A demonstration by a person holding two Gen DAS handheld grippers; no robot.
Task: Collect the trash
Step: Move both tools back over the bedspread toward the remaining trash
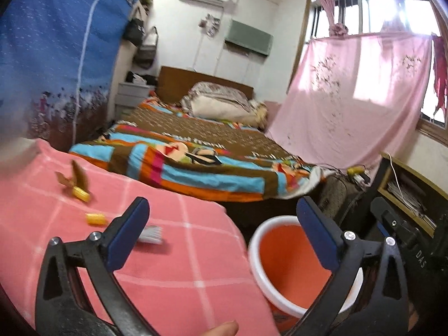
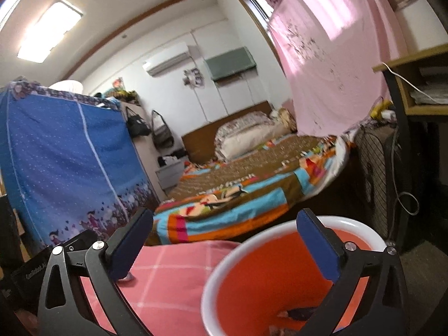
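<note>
A: From the left wrist, what is lying around the orange plastic bucket with the white rim (image 1: pixel 282 254)?

B: The pink checked cloth (image 1: pixel 156 252) is spreading out left of the bucket, its edge dropping just beside the rim. On it, well left of the bucket, a brown-and-yellow wrapper (image 1: pixel 75 182), a small yellow piece (image 1: pixel 96 219) and a grey striped scrap (image 1: pixel 151 233) are lying apart. The left gripper (image 1: pixel 222 224) is gaping wide with nothing between its blue pads. Beyond the bucket, the bed with the colourful quilt (image 1: pixel 196 151) is closing off the far side.

A: And the right wrist?

B: The right gripper (image 2: pixel 224 240) is standing spread wide too, empty, one finger over the bucket (image 2: pixel 224 268). Inside the bucket some dark, blurred bits (image 2: pixel 299 314) are sitting at the bottom. Right of the bucket a dark fan grille (image 2: pixel 375 173) is crowding in; left of it the cloth (image 2: pixel 168 280) is lying bare.
</note>
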